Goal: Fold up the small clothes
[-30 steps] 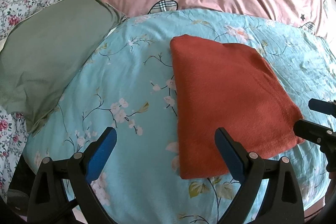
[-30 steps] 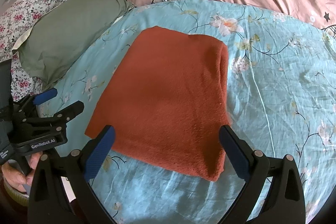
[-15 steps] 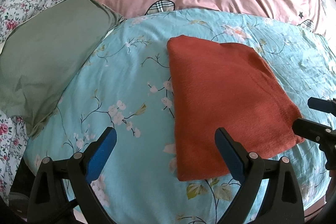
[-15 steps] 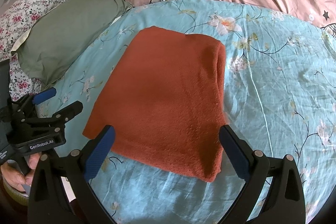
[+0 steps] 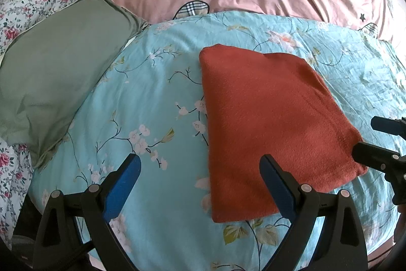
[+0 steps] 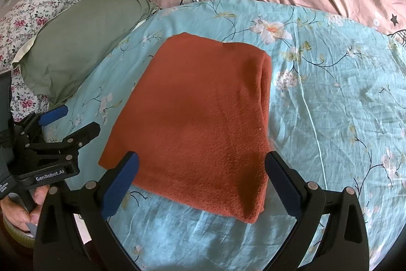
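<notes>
The rust-red garment lies folded into a neat rectangle on the blue floral sheet, right of the green pillow — folding looks finished. Both claws, left gripper and right gripper, hang wide apart near the garment's near edge — each empty.

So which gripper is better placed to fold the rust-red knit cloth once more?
Probably the right gripper: its open jaws straddle the rust-red knit cloth. The left gripper sits mostly over blue floral sheet.
</notes>
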Demonstrator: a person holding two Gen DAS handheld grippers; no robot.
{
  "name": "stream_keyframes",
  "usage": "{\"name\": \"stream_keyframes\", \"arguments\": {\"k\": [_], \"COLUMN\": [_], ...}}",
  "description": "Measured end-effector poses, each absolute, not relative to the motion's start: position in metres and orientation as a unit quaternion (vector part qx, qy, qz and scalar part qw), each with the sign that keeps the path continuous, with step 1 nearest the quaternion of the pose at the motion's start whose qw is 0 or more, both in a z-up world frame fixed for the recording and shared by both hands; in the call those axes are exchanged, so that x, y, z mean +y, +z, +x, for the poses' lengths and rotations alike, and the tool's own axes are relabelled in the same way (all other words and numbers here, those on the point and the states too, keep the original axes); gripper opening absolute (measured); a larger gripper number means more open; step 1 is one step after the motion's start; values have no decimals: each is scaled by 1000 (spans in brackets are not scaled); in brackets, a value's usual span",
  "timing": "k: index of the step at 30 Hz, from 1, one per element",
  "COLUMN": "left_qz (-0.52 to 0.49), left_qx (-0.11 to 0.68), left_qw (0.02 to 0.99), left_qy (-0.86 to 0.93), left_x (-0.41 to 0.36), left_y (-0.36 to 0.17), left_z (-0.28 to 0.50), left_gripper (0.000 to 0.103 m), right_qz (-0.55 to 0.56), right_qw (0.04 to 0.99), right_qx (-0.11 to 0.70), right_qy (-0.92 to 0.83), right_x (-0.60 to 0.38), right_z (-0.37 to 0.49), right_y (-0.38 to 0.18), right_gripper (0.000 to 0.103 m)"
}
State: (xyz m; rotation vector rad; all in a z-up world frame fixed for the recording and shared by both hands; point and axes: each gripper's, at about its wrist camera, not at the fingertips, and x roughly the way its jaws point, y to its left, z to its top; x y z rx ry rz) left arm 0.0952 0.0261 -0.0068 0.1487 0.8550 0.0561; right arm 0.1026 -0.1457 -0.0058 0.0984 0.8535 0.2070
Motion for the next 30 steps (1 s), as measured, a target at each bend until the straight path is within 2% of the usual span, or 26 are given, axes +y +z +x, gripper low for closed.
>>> {"name": "stream_keyframes", "arguments": {"k": [30], "left_qz": [77], "left_qx": [407], "left_qw": [910], "left_qy": [30], "left_x": [25], "left_y": [-2], "left_z": [100], "left_gripper": [95], "right_qz": [45], "right_qw": [904], "right_qx": [411], "right_qy": [104], "right_x": [-146], "right_z": [108], "right_y": [-3], "right_gripper": [99]}}
